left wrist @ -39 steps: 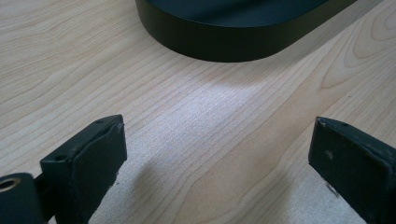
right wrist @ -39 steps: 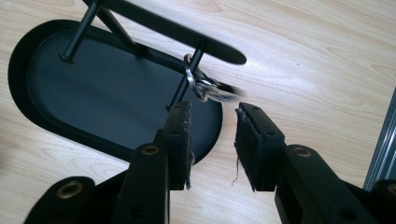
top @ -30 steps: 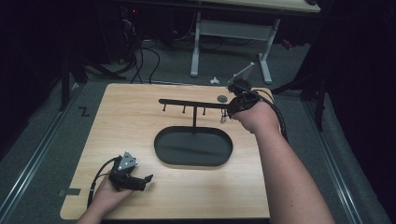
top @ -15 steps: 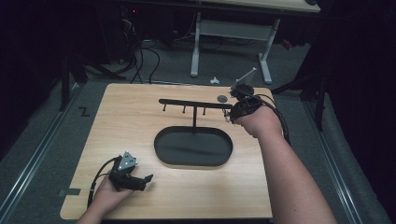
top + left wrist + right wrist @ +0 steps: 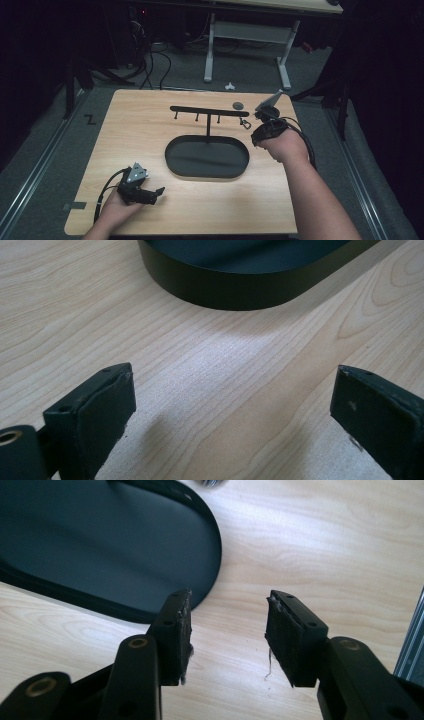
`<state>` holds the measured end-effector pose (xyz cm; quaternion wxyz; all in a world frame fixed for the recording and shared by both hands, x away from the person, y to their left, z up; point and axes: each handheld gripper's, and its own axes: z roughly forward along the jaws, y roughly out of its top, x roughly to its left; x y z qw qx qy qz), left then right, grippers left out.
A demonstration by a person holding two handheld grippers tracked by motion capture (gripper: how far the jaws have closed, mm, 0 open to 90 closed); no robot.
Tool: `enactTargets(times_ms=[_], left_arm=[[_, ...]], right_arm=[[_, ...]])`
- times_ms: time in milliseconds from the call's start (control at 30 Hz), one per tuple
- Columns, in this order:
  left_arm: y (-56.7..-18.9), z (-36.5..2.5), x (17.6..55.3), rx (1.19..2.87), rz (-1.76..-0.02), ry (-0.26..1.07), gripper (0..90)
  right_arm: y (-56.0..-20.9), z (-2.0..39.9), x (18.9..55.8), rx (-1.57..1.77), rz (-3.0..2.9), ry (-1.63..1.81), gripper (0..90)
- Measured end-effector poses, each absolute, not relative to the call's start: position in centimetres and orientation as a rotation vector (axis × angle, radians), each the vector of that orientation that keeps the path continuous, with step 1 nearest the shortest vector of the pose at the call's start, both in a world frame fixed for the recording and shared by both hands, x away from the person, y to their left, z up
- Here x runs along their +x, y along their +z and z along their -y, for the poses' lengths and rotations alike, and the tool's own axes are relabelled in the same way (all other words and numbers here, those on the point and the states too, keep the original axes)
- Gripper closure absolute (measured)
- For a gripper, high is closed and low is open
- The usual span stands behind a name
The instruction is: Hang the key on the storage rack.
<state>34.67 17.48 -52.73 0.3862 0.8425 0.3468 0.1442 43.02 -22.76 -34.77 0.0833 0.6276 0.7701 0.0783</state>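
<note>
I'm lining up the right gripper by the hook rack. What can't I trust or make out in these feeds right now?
- Small thing on the last hook of the rack, high view: too small to identify.
- Round object behind the rack: too small; cut off by the top edge in the right gripper view.
- Right gripper, high view: jaws too small and dark to read.

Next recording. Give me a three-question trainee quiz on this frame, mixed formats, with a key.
1. True or false: the left gripper has its jaws wide apart with nothing between them.
2. What hangs from the hook at the right end of the black hook stand? A) a small ring B) a mug C) a cloth
3. On which part of the wooden table does the small grey disc lie?

Key: 1 true; 2 A; 3 far edge, behind the stand's right end.
</note>
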Motion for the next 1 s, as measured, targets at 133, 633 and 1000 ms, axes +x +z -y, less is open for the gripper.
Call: enactTargets(times_ms=[133, 633, 1000], left_arm=[[-52.7, -17.5, 34.7, 2.145, -0.880, 0.368, 4.8], [-52.7, -17.1, 34.5, 2.143, -0.871, 0.354, 4.8], [-52.5, -17.3, 34.3, 2.110, -0.876, 0.344, 4.8]], right_arm=[[-37.0, 23.5, 41.9, 1.889, -2.298, 0.238, 50.5], [-43.9, 25.3, 36.9, 1.847, -2.216, 0.423, 48.2], [-50.1, 25.5, 31.6, 1.570, -2.120, 0.726, 40.4]])
